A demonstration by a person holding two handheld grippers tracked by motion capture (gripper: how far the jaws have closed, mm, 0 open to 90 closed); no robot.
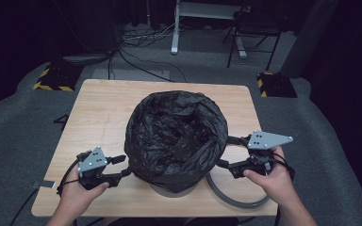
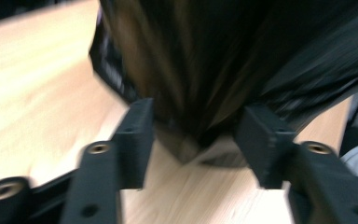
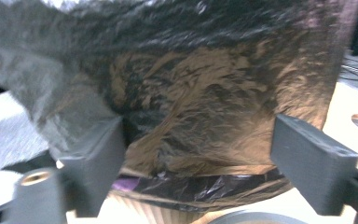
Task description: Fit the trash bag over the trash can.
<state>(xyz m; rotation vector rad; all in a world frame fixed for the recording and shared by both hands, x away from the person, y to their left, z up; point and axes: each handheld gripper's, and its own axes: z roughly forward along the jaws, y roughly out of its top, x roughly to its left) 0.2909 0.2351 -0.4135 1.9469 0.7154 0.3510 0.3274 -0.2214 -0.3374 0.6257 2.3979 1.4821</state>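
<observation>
A black bin bag (image 1: 176, 134) lines a round bin at the middle of a wooden table (image 1: 99, 108), its crumpled plastic draped down over the sides. A person's left gripper (image 1: 120, 167) sits at the bag's lower left flank, jaws apart, with the bag's hem between them (image 2: 200, 88) but not pinched. The right gripper (image 1: 228, 153) faces the bag's right side, jaws spread wide before the plastic (image 3: 191, 102). A grey ring (image 1: 235, 200) lies on the table beside the bin.
</observation>
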